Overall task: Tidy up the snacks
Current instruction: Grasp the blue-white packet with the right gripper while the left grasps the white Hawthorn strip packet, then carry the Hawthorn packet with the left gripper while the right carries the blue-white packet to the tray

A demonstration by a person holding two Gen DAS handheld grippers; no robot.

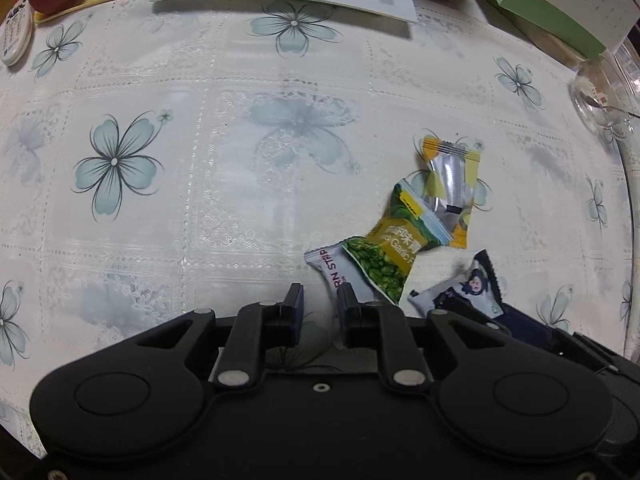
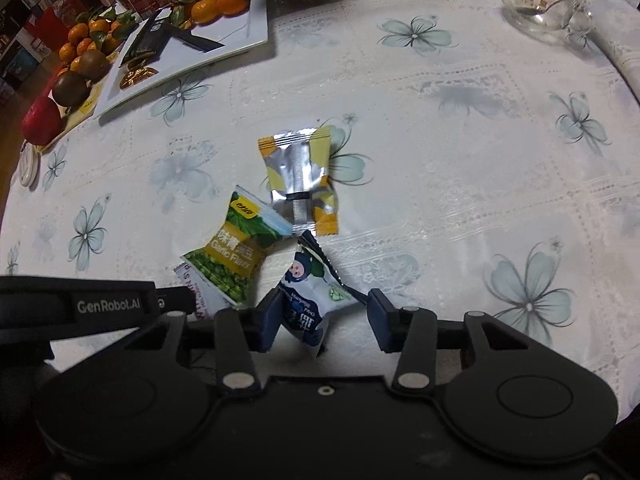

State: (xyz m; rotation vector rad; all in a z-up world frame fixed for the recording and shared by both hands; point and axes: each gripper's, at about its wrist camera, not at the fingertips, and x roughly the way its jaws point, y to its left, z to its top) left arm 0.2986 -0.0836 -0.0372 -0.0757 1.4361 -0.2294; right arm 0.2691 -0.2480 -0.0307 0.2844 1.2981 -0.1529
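Observation:
Four snack packets lie close together on the flowered tablecloth. A yellow-and-silver packet is farthest out, and a green garlic-pea packet overlaps a white corn-strip packet. A white-and-blue cartoon packet sits between the fingers of my right gripper. Its left pad touches the packet, while bare cloth shows before the right pad. My left gripper points down at the cloth, open, with nothing between its fingers. Its right finger is at the edge of the corn-strip packet.
A white tray at the back left holds gold-wrapped sweets and a black packet. Oranges, kiwis and a red apple lie beside it. At the back right are a glass bowl with a spoon and a green box.

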